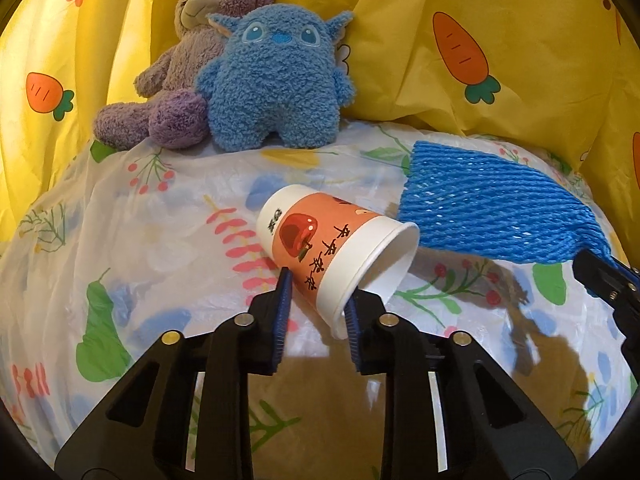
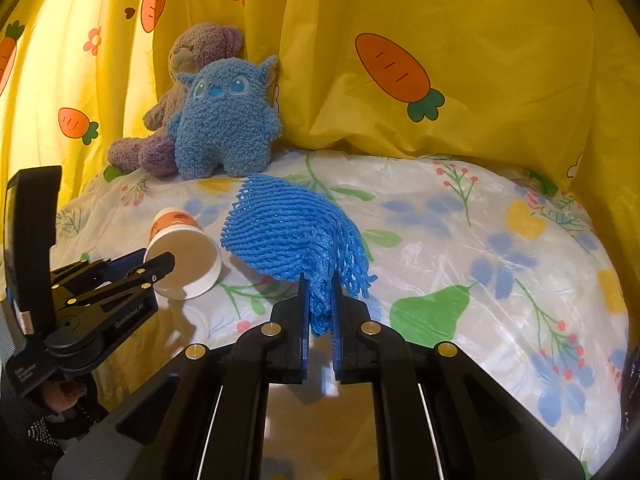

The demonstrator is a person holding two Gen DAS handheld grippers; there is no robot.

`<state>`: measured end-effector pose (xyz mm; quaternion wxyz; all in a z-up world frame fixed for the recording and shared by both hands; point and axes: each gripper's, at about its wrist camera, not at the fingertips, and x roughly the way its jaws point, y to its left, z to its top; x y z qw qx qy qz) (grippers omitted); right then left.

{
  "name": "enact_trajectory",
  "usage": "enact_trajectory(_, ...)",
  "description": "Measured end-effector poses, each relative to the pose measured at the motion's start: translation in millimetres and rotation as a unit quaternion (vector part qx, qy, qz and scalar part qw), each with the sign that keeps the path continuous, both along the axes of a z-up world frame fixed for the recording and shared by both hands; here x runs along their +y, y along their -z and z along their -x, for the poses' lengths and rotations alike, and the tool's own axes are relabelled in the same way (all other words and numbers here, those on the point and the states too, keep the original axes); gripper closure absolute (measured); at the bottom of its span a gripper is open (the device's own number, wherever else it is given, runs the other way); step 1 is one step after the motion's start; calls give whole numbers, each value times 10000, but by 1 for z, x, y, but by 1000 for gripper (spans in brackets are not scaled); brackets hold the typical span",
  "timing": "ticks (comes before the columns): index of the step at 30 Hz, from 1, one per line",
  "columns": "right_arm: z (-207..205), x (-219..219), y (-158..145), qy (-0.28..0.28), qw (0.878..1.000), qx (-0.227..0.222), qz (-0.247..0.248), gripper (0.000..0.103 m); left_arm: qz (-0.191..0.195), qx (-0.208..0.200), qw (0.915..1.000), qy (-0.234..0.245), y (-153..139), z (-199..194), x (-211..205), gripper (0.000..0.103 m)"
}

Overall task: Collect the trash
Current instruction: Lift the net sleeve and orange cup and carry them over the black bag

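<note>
A paper cup (image 1: pixel 332 248) with an orange band lies on its side on the floral plastic tablecloth (image 1: pixel 160 240), mouth toward me. My left gripper (image 1: pixel 318 288) has its jaws on the cup's rim wall, one finger outside and one inside the mouth. The cup also shows in the right wrist view (image 2: pixel 184 252) with the left gripper (image 2: pixel 154 260) on it. My right gripper (image 2: pixel 320 300) is shut on the end of a blue foam net sleeve (image 2: pixel 288 236), which hangs a little above the cloth. The net also shows in the left wrist view (image 1: pixel 492 208).
A blue plush toy (image 1: pixel 276 80) and a purple plush bear (image 1: pixel 188 68) sit at the back left of the table. A yellow carrot-print curtain (image 1: pixel 480 40) hangs close behind. The table's near edge (image 2: pixel 304 400) is just under both grippers.
</note>
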<state>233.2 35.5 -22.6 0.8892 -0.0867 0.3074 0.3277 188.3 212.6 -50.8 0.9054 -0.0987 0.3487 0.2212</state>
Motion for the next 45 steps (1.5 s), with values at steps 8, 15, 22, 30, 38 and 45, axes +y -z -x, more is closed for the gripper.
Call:
enact_trajectory(8,26,-30,-17,59,9993,-296,-200,94,127,-455,9989,72,-10,16,-3,101)
enact_trajectory(15,54,-59,-24,274,9976,-532,-360,94,96,-1025,9939,390,-37,44,-34,101)
enact_trajectory(22,73,-101,-19,782,9941,-472,-589,94,49,-1341,9873,846,-50,66,-76,101)
enact_trajectory(30,96,-154,-17,1533,9835,-605,-749,94,122,-1370,9800,1435,-52,67,-124,101)
enact_trajectory(38,106,-190,-17,1951,9750,-795,-707,94,71,-1379,9713,1936,-57,54,-171,101)
enact_trajectory(45,107,-215,-20,2314,9652,-1037,-639,94,90,-1365,9615,2381,-63,37,-209,101)
